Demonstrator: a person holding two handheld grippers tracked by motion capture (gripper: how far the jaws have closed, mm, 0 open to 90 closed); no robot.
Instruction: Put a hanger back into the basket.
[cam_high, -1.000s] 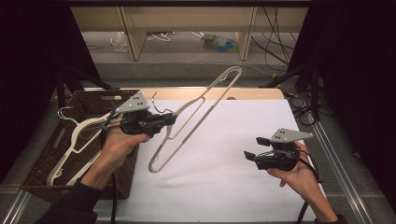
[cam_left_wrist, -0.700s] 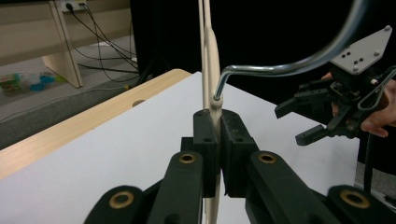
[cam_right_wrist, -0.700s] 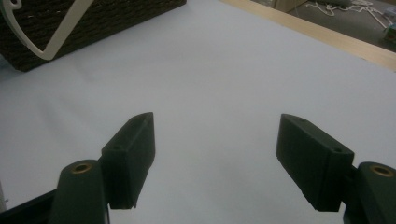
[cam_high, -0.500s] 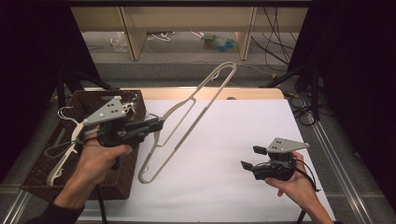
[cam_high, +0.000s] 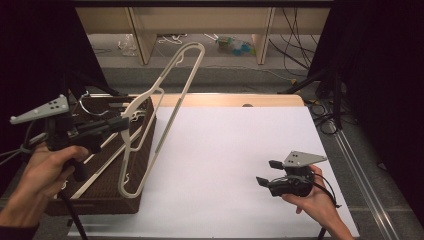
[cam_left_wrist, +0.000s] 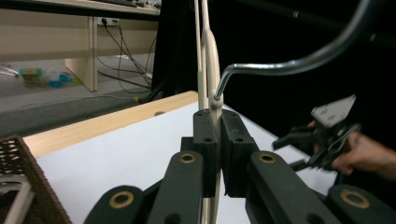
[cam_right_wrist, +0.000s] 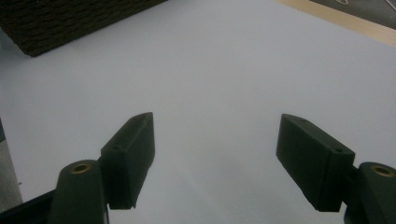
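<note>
A cream plastic hanger (cam_high: 145, 96) with a metal hook (cam_left_wrist: 299, 63) hangs tilted in the air, its long end up toward the far side and its lower end by the basket's front corner. My left gripper (cam_high: 122, 123) is shut on its neck above the brown wicker basket (cam_high: 100, 202) at the table's left. In the left gripper view the pads (cam_left_wrist: 205, 135) squeeze the thin hanger (cam_left_wrist: 211, 56) edge-on. My right gripper (cam_high: 266, 172) stands open near the front right, low over the white sheet, nothing between its jaws (cam_right_wrist: 217, 154).
Other pale hangers (cam_high: 102, 167) lie inside the basket. The white sheet (cam_high: 225, 150) covers the table, with a wooden strip (cam_high: 225, 100) along the far edge. Shelving and cables stand on the floor beyond. Dark curtains flank both sides.
My left hand has carried the hanger leftward and a little up, from over the sheet to over the basket. The right hand has stayed about where it was.
</note>
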